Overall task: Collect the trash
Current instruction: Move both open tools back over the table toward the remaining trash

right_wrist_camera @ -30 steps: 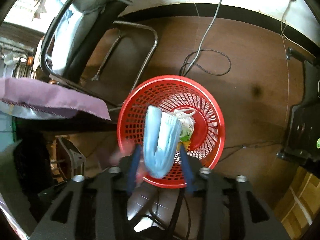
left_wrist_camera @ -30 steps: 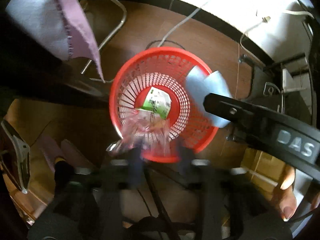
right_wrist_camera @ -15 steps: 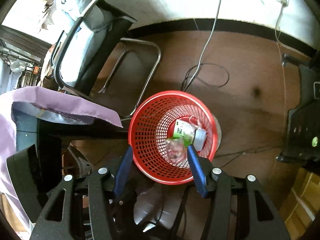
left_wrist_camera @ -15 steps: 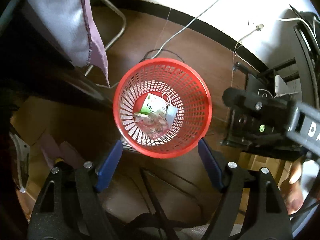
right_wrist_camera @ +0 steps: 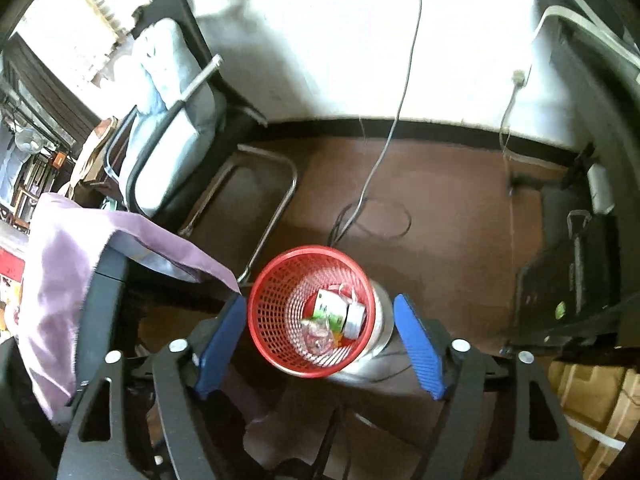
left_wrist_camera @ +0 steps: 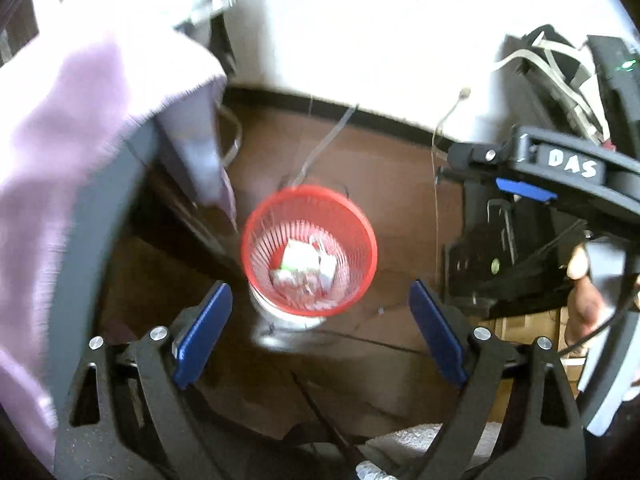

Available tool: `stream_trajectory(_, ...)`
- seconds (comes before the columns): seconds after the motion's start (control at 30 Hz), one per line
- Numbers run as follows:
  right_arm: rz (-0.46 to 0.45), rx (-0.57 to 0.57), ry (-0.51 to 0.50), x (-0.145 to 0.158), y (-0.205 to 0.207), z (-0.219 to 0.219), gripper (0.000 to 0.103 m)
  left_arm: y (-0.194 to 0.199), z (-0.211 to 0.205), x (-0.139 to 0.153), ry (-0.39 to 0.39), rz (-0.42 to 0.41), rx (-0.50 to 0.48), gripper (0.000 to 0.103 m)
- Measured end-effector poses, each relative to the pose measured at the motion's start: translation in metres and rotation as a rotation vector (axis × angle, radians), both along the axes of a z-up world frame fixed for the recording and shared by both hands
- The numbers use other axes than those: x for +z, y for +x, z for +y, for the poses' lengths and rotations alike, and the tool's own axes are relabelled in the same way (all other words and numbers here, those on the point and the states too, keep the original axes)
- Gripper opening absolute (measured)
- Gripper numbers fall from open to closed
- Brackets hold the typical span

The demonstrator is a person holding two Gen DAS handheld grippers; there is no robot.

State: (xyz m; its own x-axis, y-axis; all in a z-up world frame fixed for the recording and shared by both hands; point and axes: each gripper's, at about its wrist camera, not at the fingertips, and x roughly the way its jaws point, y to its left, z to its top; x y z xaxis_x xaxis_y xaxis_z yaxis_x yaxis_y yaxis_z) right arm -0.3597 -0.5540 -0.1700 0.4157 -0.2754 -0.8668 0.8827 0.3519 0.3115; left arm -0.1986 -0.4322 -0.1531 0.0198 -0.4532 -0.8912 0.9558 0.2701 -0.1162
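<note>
Both our grippers have let go and lifted since a second ago: left gripper (left_wrist_camera: 320, 332) and right gripper (right_wrist_camera: 320, 344) jaws are opening, nothing between them. We see the mask (right_wrist_camera: 354, 316), carton (right_wrist_camera: 330, 308) and wrapper (right_wrist_camera: 318, 334) lying in the red basket (right_wrist_camera: 272, 320) on the floor.

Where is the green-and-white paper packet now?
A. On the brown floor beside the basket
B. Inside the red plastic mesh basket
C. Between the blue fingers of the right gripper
B: the green-and-white paper packet lies at the bottom of the red plastic mesh basket, among other trash.
</note>
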Motion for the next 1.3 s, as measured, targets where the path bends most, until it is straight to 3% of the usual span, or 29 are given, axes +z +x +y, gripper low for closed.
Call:
stream_trajectory(0.17, -0.045, 0.024, -0.074, 0.042, 0.009, 0.025, 0.084, 0.018, 0.047, 0.058, -0.150, -0.047, 0.067, 0.087)
stream_trajectory(0.33, -0.073, 0.128, -0.118, 0.072, 0.044, 0.062, 0.084, 0.048, 0.100, 0.106, -0.206, -0.044, 0.146, 0.087)
stream_trajectory(0.57, -0.116, 0.283, -0.201, 0.113, 0.099, 0.122, 0.090, 0.088, 0.178, 0.158, -0.250, -0.152, 0.294, 0.090)
stream_trajectory(0.83, -0.157, 0.485, -0.241, 0.141, 0.170, 0.190, 0.091, 0.144, 0.248, 0.186, -0.252, -0.188, 0.444, 0.090)
stream_trajectory(0.97, -0.165, 0.574, -0.275, 0.155, 0.206, 0.220, 0.091, 0.174, 0.278, 0.201, -0.292, -0.197, 0.497, 0.090)
stream_trajectory(1.13, -0.165, 0.677, -0.310, 0.174, 0.245, 0.258, 0.091, 0.215, 0.314, 0.205, -0.318, -0.189, 0.585, 0.090)
stream_trajectory(1.3, -0.160, 0.744, -0.348, 0.184, 0.277, 0.283, 0.091, 0.256, 0.332, 0.201, -0.278, -0.215, 0.657, 0.090)
